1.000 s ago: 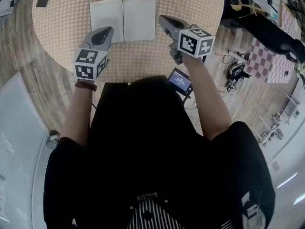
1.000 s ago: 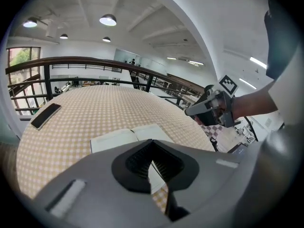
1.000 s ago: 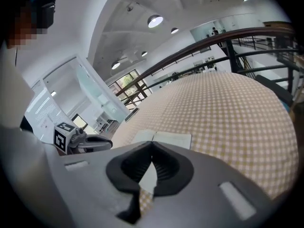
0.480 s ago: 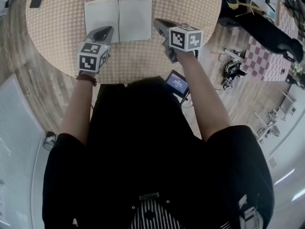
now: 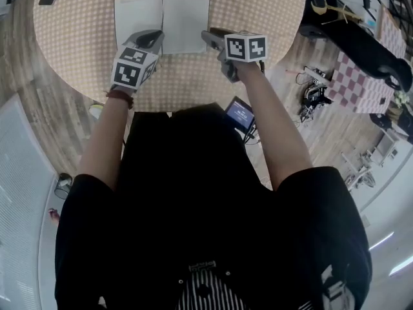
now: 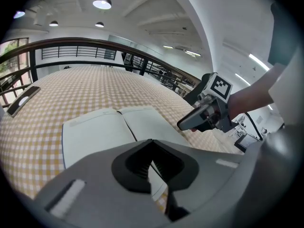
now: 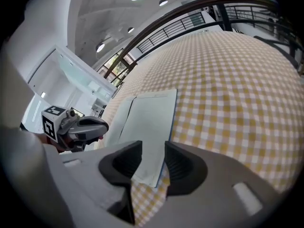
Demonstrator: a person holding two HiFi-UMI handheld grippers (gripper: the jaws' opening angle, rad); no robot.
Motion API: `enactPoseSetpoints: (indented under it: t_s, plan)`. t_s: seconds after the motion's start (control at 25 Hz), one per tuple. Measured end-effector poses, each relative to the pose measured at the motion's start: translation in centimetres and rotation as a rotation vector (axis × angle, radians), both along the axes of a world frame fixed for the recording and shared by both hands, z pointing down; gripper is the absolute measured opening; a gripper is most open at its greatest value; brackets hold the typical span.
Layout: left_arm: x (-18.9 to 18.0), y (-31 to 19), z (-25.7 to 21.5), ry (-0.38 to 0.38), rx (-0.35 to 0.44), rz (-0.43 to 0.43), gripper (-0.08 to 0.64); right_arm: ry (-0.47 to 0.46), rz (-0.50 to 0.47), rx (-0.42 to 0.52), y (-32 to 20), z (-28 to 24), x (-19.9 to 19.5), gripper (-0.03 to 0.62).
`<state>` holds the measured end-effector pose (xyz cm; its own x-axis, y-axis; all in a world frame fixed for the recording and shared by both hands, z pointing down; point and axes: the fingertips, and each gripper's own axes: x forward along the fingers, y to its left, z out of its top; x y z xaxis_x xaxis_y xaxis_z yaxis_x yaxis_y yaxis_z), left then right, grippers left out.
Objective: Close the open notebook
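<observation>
Over the last second both hands have dropped forward and down toward the notebook (image 5: 162, 21), which lies open and flat on the checked worktop (image 5: 258, 11), far of the person and roughly centred. The left gripper (image 5: 155, 39) now sits over the near edge of the left page; the right gripper (image 5: 208, 36) has arrived at the near right corner of the right page. The right gripper's jaws have just been opening – they now stand apart. That reads as the approach to a grasp: the right page looks like the one to be caught and folded across the spine, though neither cover has been lifted yet.

The head view gives the layout but not the jaws. The right gripper view fills that in: the right gripper (image 7: 153, 148) has its pads parted with the near corner of the notebook (image 7: 149, 122) showing in the gap, not pressed by either pad, and whether the corner is truly between them or just beyond I cannot tell. The left gripper view shows the left gripper (image 6: 152, 144) with its jaw tips together and nothing in them, the pages of the notebook (image 6: 109, 132) spread just past it. It also shows the right gripper (image 6: 187, 123) hanging just above the page – not resting on it.
</observation>
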<state>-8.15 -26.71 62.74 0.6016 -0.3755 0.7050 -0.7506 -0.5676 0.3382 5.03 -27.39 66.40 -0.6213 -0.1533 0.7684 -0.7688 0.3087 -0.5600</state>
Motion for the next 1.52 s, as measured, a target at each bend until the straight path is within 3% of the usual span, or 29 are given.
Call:
enactPoseSetpoints:
  t_s: [0.4,0.64,0.84,1.16,1.52]
  plan:
    - [2.5,0.0,2.1,-0.014,0.004,0.073,0.003,-0.056,-0.007,-0.050,0.3,1.5,-0.1,0.186]
    - [2.2,0.1,4.5,0.007,-0.033,0.058,0.003,-0.056,-0.040,-0.061,0.3,1.6,-0.4,0.190]
    - [2.0,0.1,4.7,0.055,-0.057,0.055,0.003,-0.086,-0.022,-0.073,0.3,1.6,-0.5,0.190]
    - [2.1,0.1,4.8,0.056,-0.065,0.058,0.003,-0.143,0.006,-0.108,0.3,1.3,-0.9,0.190]
    - [2.2,0.1,4.6,0.046,-0.044,0.056,0.003,-0.029,0.021,-0.152,1.2,1.9,-0.5,0.186]
